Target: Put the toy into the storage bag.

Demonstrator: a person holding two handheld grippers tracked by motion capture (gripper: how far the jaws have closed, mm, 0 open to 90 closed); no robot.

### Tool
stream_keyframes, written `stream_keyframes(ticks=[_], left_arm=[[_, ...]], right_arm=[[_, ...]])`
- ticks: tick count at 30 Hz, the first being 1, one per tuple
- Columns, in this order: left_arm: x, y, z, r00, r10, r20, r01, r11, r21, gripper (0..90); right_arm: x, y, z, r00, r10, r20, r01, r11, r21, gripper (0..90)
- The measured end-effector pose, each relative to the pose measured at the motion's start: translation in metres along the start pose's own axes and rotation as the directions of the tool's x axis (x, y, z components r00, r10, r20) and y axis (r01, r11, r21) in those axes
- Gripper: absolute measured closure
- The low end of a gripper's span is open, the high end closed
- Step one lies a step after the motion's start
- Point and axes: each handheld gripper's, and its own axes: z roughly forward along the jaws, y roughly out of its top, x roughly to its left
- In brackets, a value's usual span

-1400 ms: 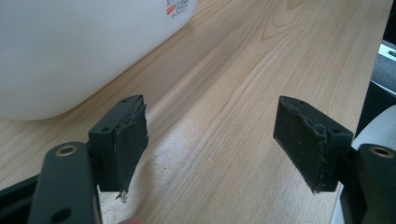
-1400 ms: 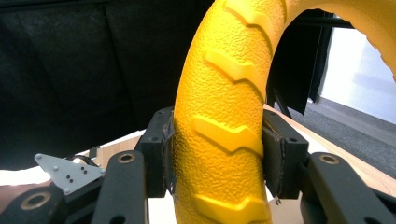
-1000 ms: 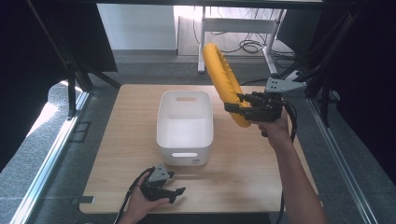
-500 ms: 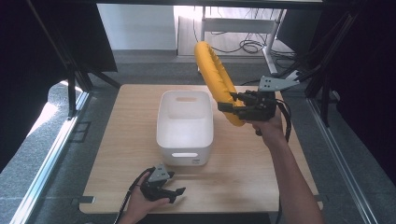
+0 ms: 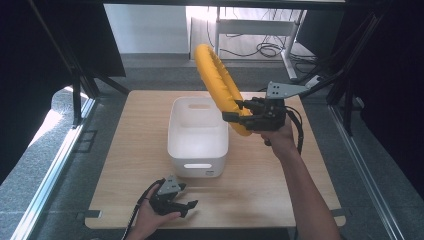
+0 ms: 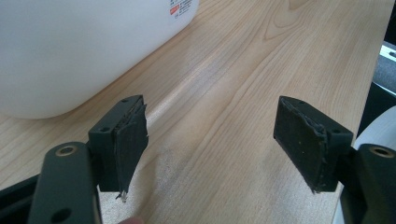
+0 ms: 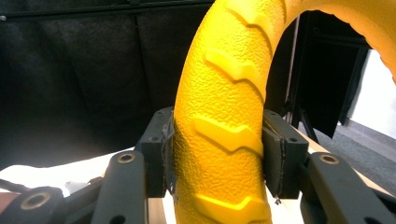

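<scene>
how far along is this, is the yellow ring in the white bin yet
Not yet. Done: the right hand-held gripper has the yellow ring clamped between its pads and lifted off the table. In hand: the ring hangs tilted in the air beside the white bin's right rim. Left: lowering it in, if that is the aim. The left hand-held gripper rests open near the table's front edge.

Yellow ring (image 7: pixel 224 116) cut off top, bottom.

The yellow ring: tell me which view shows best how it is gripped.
The right gripper view: the yellow ring sits squeezed between the two black jaws of the right gripper, its raised tread plain. The high view shows the whole ring held tilted above the white bin, but the grip itself is small.
</scene>
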Motion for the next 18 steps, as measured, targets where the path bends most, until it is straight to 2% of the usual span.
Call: stream_keyframes(ticks=[18], left_arm=[[0.001, 0.000, -0.001, 1.0000, -0.006, -0.002, 0.006, 1.0000, -0.006, 26.0]], right_arm=[[0.009, 0.004, 0.022, 0.9984, -0.007, -0.056, 0.007, 1.000, -0.008, 51.7]])
